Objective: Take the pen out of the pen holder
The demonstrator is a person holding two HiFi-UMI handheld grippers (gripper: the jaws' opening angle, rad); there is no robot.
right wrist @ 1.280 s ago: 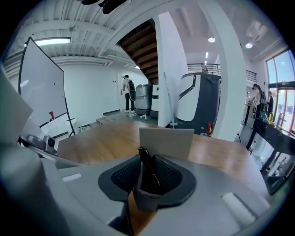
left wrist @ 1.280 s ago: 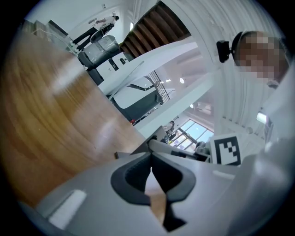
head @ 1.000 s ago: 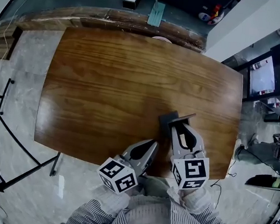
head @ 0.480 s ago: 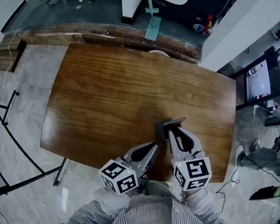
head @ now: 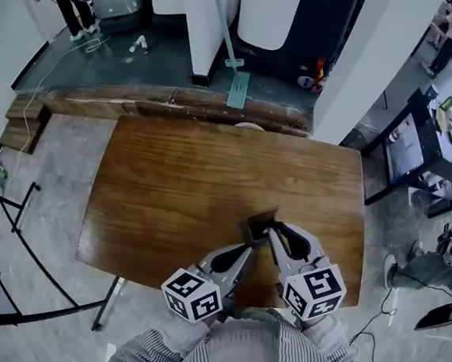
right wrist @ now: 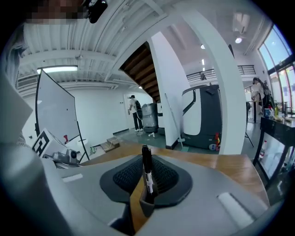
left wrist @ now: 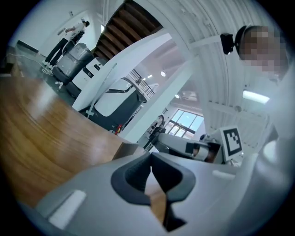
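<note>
The dark grey pen holder [head: 259, 221] stands on the wooden table [head: 178, 187], right of centre near the front edge. My right gripper [head: 272, 233] is just in front of it, shut on a black pen [right wrist: 146, 171] that stands upright between its pads. Its jaws have just been closing with the pen between them. In the head view the pen is too small to make out. My left gripper [head: 243, 254] hangs beside the right one, left of the holder, and its pads [left wrist: 138, 173] meet at the tips with nothing between them. The holder's corner [left wrist: 123, 149] shows past them.
The table's front edge [head: 200, 281] runs under both grippers. Beyond the far edge lie a raised dark platform [head: 142, 65], a white pillar [head: 201, 23] and a dark machine [head: 297, 24]. A black metal frame [head: 12, 259] stands on the floor at the left.
Both grippers have risen a little near the holder, which has stayed on the table. The head view has tilted up and shows more of the room behind.
</note>
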